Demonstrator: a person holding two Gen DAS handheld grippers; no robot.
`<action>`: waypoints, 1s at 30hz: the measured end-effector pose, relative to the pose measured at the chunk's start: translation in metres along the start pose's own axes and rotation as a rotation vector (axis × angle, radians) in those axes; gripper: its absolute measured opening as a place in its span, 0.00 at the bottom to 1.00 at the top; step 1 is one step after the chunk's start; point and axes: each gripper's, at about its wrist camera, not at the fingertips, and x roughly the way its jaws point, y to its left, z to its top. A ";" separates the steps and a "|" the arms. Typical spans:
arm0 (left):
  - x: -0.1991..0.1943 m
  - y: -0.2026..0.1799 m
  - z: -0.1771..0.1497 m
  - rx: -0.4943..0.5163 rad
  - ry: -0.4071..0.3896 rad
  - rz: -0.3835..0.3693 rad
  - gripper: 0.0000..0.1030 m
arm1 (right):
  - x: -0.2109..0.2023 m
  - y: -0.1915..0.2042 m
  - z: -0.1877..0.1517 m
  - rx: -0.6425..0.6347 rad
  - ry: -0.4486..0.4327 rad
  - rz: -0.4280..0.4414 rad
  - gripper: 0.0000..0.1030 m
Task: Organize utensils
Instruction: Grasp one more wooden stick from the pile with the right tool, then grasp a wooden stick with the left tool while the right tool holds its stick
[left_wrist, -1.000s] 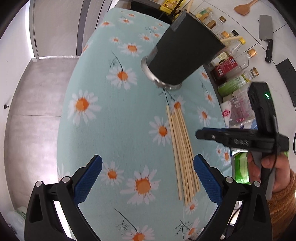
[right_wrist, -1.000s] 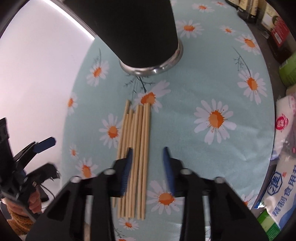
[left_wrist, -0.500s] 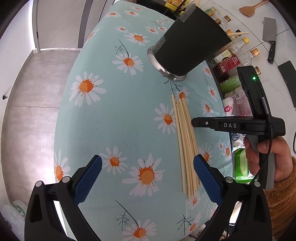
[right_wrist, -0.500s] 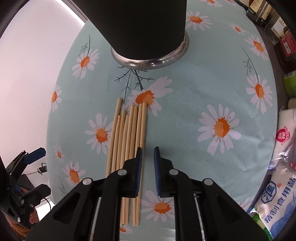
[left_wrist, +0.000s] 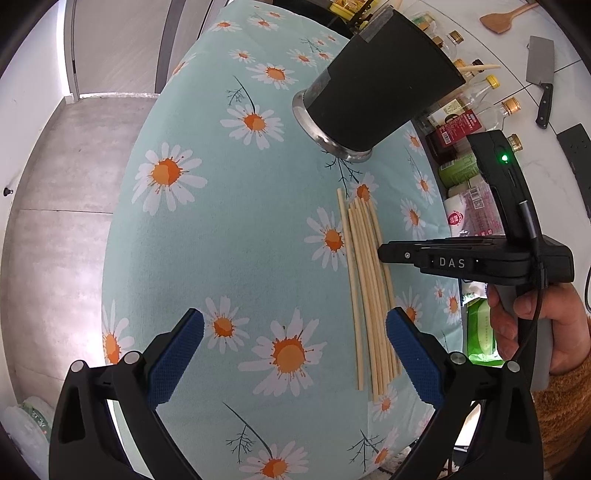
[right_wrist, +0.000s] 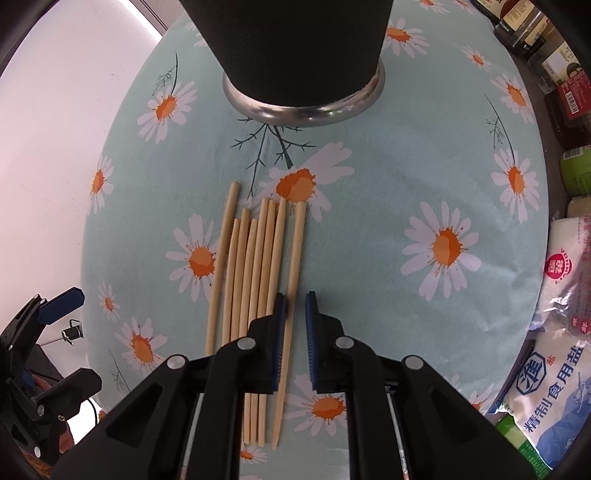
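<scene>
Right tongs: my right gripper (right_wrist: 294, 321) sits low over the near half of the chopstick row, its blue pads drawn close with one stick, the rightmost chopstick (right_wrist: 293, 266), running through the narrow gap. It lies against the left pad; I cannot tell from this view whether the right pad presses it too.
Left tongs: my left gripper (left_wrist: 295, 354) hangs above the cloth with its pads spread wide, nothing between them but printed daisies.
Chopsticks: the bundle of pale wooden chopsticks (left_wrist: 364, 280) lies flat on the cloth, side by side, running from near to far, tips pointing at the cup. In the left wrist view the bundle lies just inside my left gripper's right pad.
Single stick: the rightmost chopstick lies a little apart from its neighbours at the far end (a sliver of cloth shows between them).
Holder: the black cup (right_wrist: 299, 48) with a silver base ring stands upright on the table, just beyond the far ends of the chopsticks and not touching them.
Table: covered by a light teal daisy tablecloth (left_wrist: 221, 229).
Right side: beyond the table's right edge stand bottles (left_wrist: 458, 122) and a white salt bag (right_wrist: 554, 391) (printed in blue).
Far right: a cleaver (left_wrist: 541, 74) and a wooden spatula (left_wrist: 502, 20) lie on a white surface.
</scene>
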 end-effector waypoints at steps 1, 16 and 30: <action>0.000 0.000 0.000 -0.004 -0.001 -0.003 0.93 | 0.001 0.001 0.000 0.001 0.002 -0.012 0.06; 0.017 -0.016 0.015 -0.047 0.074 0.046 0.93 | -0.014 -0.038 0.001 0.042 0.013 0.111 0.05; 0.070 -0.054 0.040 -0.014 0.236 0.203 0.67 | -0.048 -0.099 -0.030 0.122 -0.074 0.322 0.05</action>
